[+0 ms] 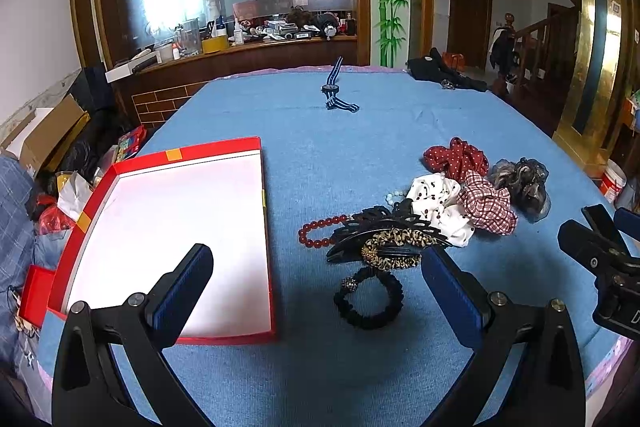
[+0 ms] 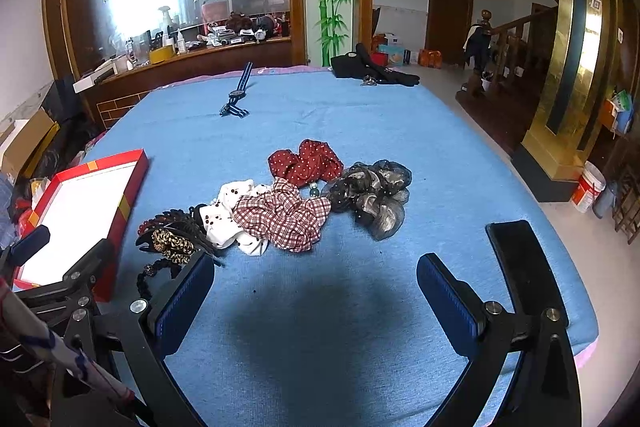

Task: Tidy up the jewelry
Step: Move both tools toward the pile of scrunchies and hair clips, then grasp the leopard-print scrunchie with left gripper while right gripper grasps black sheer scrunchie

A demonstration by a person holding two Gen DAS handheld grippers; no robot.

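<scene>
One view shows red beads [image 1: 322, 233].

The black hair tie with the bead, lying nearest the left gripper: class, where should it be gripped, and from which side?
Grip the black hair tie across its near, bare band, coming straight down with the open left gripper. It lies flat as an open ring; its far side with the bead sits against the hair claw.

You have four fabric scrunchies [image 2: 316, 187] in the pile, one black hair claw [image 1: 384, 231], one leopard-print tie [image 1: 396, 247], one black beaded hair band [image 1: 370, 301], one red bead bracelet [image 1: 320, 231], one striped-strap watch [image 1: 336, 91] and one red tray [image 1: 168, 157].
</scene>
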